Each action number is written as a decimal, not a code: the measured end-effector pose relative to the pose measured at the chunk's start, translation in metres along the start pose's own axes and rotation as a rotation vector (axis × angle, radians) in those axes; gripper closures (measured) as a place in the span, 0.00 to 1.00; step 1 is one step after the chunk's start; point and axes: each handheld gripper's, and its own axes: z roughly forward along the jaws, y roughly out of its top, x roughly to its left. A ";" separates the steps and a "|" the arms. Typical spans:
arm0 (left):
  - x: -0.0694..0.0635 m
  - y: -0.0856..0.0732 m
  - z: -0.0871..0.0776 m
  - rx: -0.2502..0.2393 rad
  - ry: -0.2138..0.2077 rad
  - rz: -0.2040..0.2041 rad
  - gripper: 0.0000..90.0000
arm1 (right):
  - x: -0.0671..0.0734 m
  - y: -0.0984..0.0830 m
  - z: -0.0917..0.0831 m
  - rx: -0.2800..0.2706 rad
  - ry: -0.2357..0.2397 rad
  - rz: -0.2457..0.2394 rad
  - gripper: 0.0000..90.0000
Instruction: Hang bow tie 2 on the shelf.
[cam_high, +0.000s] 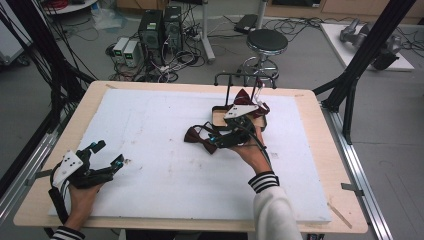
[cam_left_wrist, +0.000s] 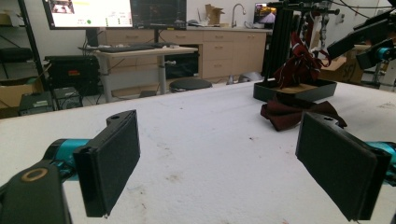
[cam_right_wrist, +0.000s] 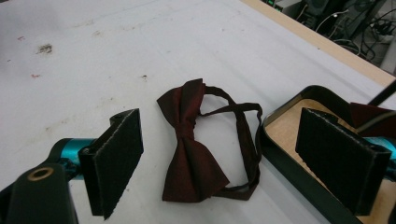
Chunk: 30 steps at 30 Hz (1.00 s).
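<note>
A dark red bow tie (cam_high: 195, 136) lies flat on the white foam board (cam_high: 150, 120), its strap looped toward a black tray (cam_high: 216, 118). In the right gripper view the bow tie (cam_right_wrist: 191, 154) lies on the board between the open jaws of my right gripper (cam_right_wrist: 224, 140), with the tray (cam_right_wrist: 289, 158) at the right. A second dark red bow tie (cam_high: 243, 96) hangs from a black stand over the tray. My right gripper (cam_high: 212, 137) hovers just right of the flat bow tie. My left gripper (cam_high: 110, 152) stands open near the front left, holding nothing.
The left gripper view looks across the board at the flat bow tie (cam_left_wrist: 294, 114), the tray (cam_left_wrist: 299, 91) and the hanging bow tie (cam_left_wrist: 299, 65). A stool (cam_high: 266, 42) and computers (cam_high: 160, 30) stand on the floor beyond the wooden table (cam_high: 320, 165).
</note>
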 end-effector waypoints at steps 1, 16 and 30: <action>0.000 0.000 0.000 -0.001 0.000 0.000 0.16 | 0.000 0.002 0.004 0.007 0.007 0.001 0.15; 0.000 0.000 0.000 -0.001 -0.001 0.001 0.16 | 0.001 0.010 0.036 0.096 0.031 -0.035 0.17; 0.000 0.000 0.000 -0.003 0.000 -0.004 0.16 | 0.000 0.000 0.061 0.227 0.058 -0.084 0.24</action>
